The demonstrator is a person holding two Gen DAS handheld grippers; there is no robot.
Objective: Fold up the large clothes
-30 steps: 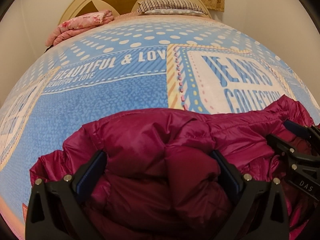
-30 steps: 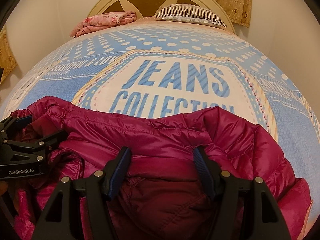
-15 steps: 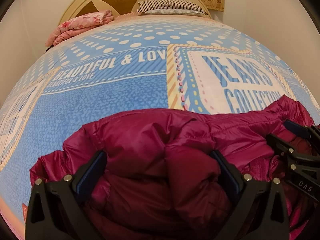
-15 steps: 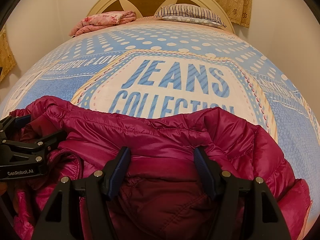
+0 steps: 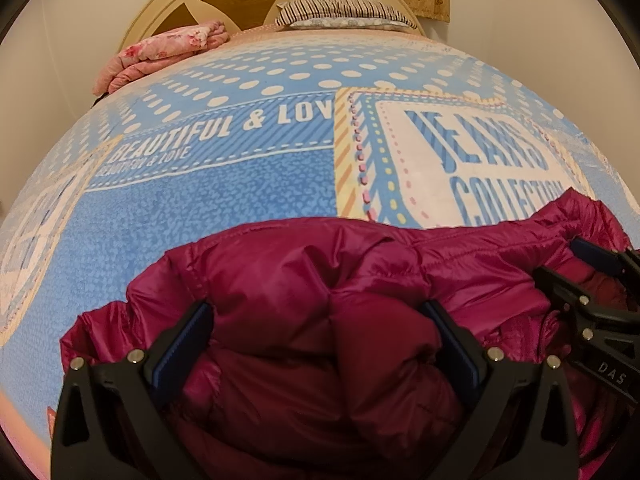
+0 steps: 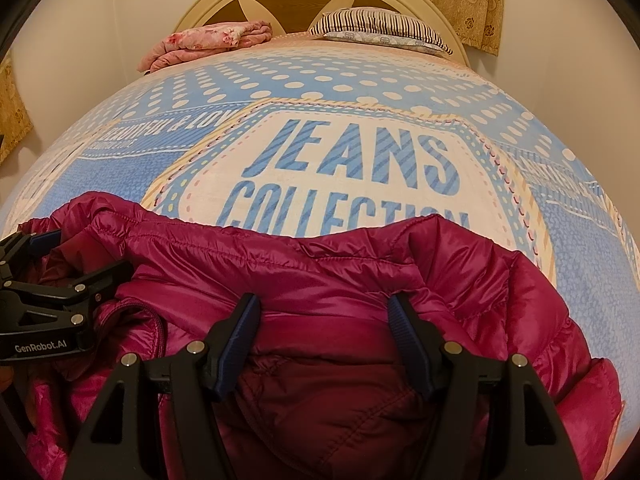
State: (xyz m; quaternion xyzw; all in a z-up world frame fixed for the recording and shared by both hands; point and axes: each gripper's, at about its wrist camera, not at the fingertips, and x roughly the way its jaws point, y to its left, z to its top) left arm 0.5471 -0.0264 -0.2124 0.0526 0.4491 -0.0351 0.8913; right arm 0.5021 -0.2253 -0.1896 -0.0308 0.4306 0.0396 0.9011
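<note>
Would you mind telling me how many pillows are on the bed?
1: a striped pillow lies at the headboard, right of a folded pink blanket. More may hide beneath it.

My claws' bulk covers the puffer jacket (image 6: 360, 264) along the bottom of both frames; the bedspread (image 6: 344, 92) lettering hides behind its top edge.

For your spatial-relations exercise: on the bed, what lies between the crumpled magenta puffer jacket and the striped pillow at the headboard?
Only bare blue printed bedspread; nothing sits between the magenta puffer jacket and the striped pillow. The right wrist view shows it best.
</note>
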